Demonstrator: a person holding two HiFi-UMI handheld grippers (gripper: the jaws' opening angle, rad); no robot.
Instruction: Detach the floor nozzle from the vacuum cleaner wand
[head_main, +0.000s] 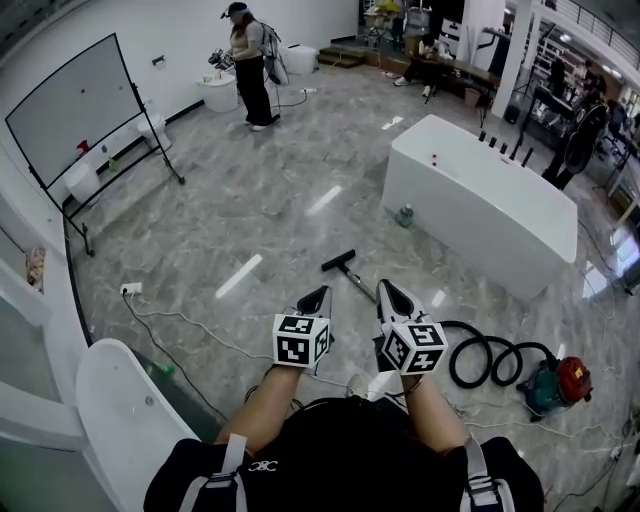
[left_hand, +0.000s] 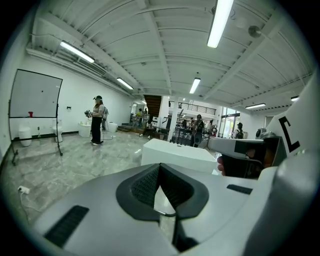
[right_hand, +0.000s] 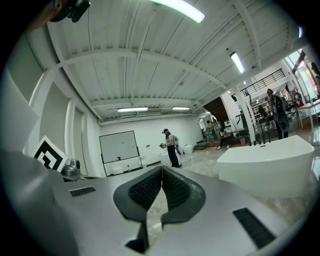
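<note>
Vacuum parts show only in the head view. A black T-shaped floor nozzle (head_main: 338, 261) lies on the floor (head_main: 250, 200), near its middle and just beyond the two grippers. It sits on the end of a slim dark wand (head_main: 360, 284), which slants toward the right gripper (head_main: 385, 286) and passes out of sight behind it. To the right, a black hose (head_main: 488, 358) lies in loops beside the teal and red vacuum body (head_main: 560, 385).

Neither gripper view shows any of these, since both look out level across the room. The left gripper view takes in the ribbed white ceiling (left_hand: 150, 45) with its strip lights, and the other gripper at its right edge. The right gripper view catches a black-and-white marker cube (right_hand: 50, 155) at its left edge.

All three views show a white bathtub (head_main: 480, 200), a whiteboard on a stand (head_main: 75, 105) and a standing person (head_main: 250, 65) at the far wall. The floor is glossy grey marble-patterned tile, and a white cable runs across it from a socket strip (head_main: 131, 289) near the left wall. A second white tub (head_main: 125, 420) stands at the near left.

The jaws of the left gripper (head_main: 322, 292) are together at the tips with nothing between them. The right gripper's jaws are pressed together likewise and hold nothing. Both hang above the floor, apart from the nozzle.
</note>
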